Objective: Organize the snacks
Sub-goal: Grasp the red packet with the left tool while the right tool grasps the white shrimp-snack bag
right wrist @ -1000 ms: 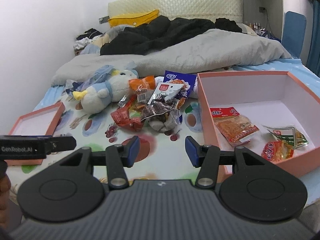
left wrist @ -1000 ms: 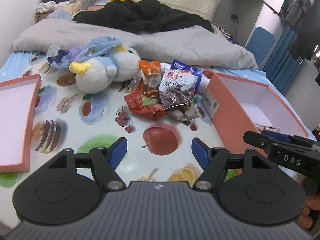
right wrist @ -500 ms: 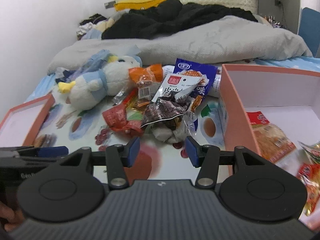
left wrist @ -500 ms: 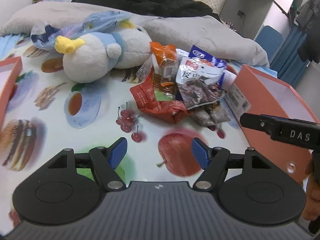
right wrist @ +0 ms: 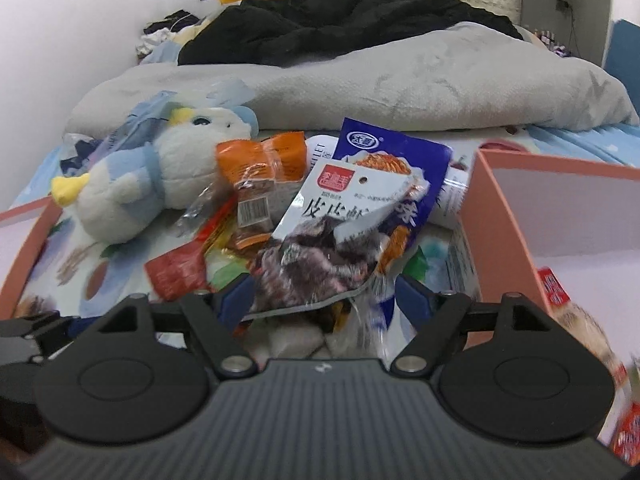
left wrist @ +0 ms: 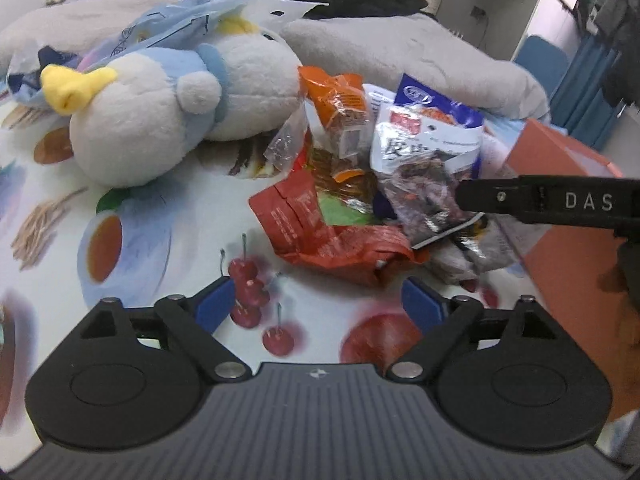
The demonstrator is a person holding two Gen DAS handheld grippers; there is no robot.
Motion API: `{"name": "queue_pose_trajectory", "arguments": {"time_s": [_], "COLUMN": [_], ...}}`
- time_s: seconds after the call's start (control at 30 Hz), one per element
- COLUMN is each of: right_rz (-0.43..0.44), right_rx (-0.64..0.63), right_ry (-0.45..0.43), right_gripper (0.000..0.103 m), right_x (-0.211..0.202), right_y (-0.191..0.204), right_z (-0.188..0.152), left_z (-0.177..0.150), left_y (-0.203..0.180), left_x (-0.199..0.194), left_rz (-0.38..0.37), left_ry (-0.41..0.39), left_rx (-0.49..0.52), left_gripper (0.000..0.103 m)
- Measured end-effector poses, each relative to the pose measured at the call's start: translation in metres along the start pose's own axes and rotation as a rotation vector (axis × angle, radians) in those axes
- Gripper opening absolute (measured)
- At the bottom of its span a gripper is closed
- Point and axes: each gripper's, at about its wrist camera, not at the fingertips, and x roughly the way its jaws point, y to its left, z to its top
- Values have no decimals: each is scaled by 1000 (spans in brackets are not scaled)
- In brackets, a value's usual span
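Where crinkled foil and clear plastic snack packets (left wrist: 360,184) were heaped on the fruit-printed bed sheet (left wrist: 160,216), just beside the rigid pink box (right wrist: 504,216), a glossy silver pouch (right wrist: 320,248) of dark pieces was seen topmost. Both the left hand-held gripper (left wrist: 320,304) and right hand-held gripper (right wrist: 324,296) were held apart, nothing gripped. A fuzzy plush bird (left wrist: 168,112) was lying alongside.

Even, soft indoor light, no hard shadows. Fisheye bending toward all edges. Motion blur smears the lower right of the right wrist view; left wrist view slightly soft throughout.
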Motion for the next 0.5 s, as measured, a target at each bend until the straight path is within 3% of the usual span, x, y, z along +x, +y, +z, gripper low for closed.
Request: {"name": "queue_pose_trajectory", "arguments": {"time_s": [0.1,0.2,0.5], "right_rz": [8,2,-18], "right_rx": [-20,-71,-157], "right_ry": [36,20,84], "right_gripper": [80,88,91], "right_x": [16,25,58], "right_y": [3,9,16], "right_z": [6,12,15], "left_z": [4,8,12], "left_y": [-4,-4,-12], "left_x": [11,19,45], "left_rz": [-7,-31,-69], "left_ry": [-12,-27,-23], "left_rx": [46,87,211], "left_gripper": [96,98,96]}}
